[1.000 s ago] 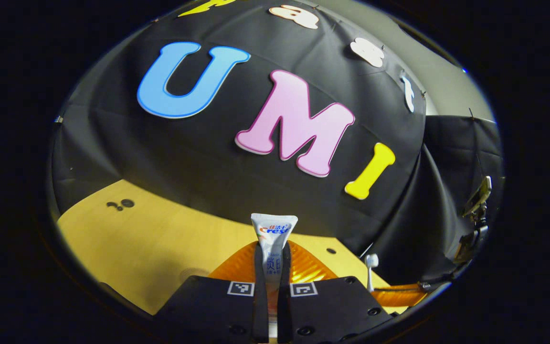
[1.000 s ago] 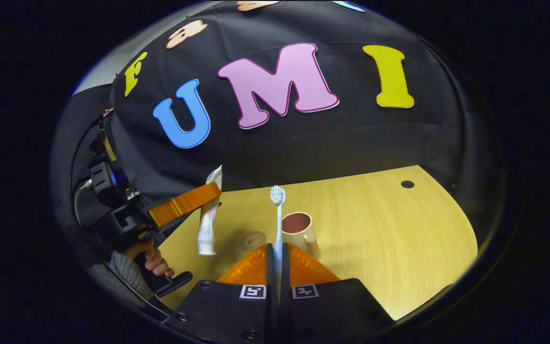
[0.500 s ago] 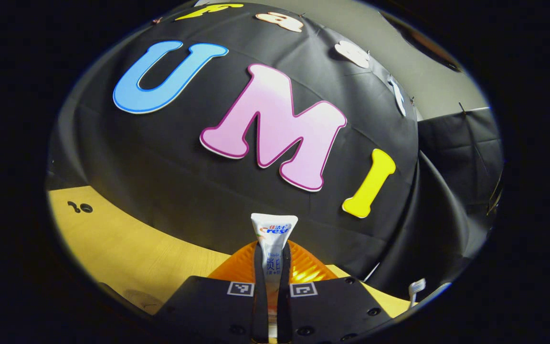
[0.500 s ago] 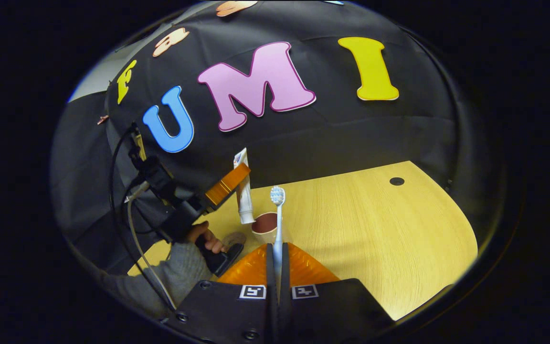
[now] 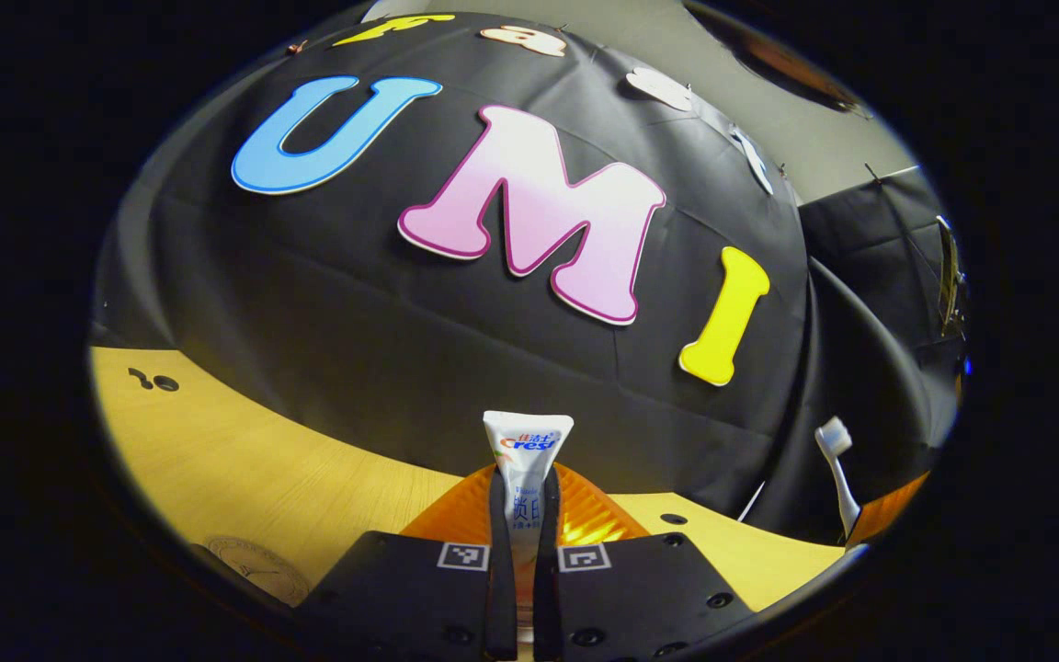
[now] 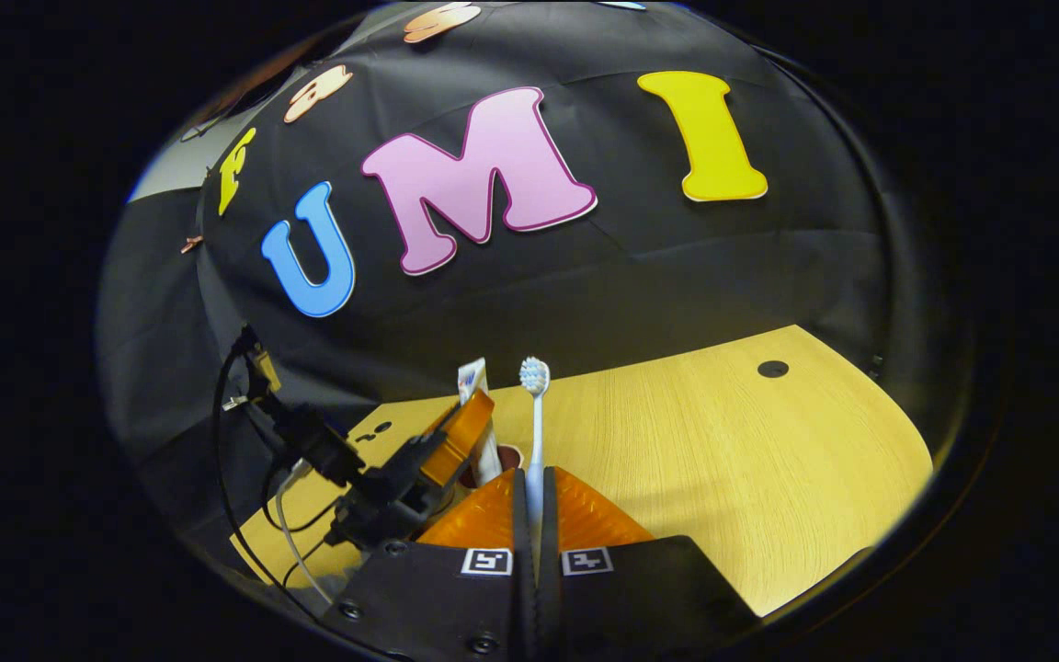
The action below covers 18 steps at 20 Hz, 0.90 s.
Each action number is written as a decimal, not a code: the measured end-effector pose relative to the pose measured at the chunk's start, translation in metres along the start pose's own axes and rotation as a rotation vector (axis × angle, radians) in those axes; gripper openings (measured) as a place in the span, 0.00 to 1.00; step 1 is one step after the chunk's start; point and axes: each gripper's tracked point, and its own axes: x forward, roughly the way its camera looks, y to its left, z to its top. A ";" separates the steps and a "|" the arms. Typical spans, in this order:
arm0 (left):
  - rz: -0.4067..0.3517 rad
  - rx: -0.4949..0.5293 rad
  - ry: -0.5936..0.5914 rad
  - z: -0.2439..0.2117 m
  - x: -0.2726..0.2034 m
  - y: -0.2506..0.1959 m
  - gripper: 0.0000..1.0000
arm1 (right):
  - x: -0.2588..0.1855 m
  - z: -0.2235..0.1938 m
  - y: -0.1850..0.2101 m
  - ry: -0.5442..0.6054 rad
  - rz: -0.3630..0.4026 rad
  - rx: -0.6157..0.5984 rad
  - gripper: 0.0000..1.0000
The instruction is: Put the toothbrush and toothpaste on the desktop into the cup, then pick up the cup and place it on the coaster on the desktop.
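Lowering toward the cup (image 6: 504,457), the left claw (image 6: 474,418) is grasping the toothpaste tube (image 5: 526,460) while the right claw (image 6: 534,515) is clenching the toothbrush (image 6: 535,414); release only once the cap is inside the rim.

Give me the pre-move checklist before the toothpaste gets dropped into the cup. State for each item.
1. Left claw shut on the toothpaste, tube upright: ok.
2. Right claw shut on the toothbrush, bristles up: ok.
3. Toothpaste over the cup: in the right gripper view the tube's lower end meets the cup's mouth, mostly hidden behind the claws: cannot tell whether it is inside.
4. Room between the two claws: they sit close together above the cup: cannot tell.
5. Coaster bare and ready on the desktop: ok.
6. Cup upright: too little of it shows: cannot tell.
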 end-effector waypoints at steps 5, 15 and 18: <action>0.030 -0.046 -0.012 -0.011 -0.012 0.010 0.17 | 0.030 0.024 0.005 -0.088 0.009 0.018 0.05; 0.028 -0.146 -0.012 -0.005 -0.036 0.013 0.44 | 0.082 0.069 0.034 -0.253 0.081 0.010 0.05; 0.036 -0.202 0.012 -0.002 -0.057 0.017 0.59 | 0.098 0.067 0.048 -0.263 0.109 0.015 0.05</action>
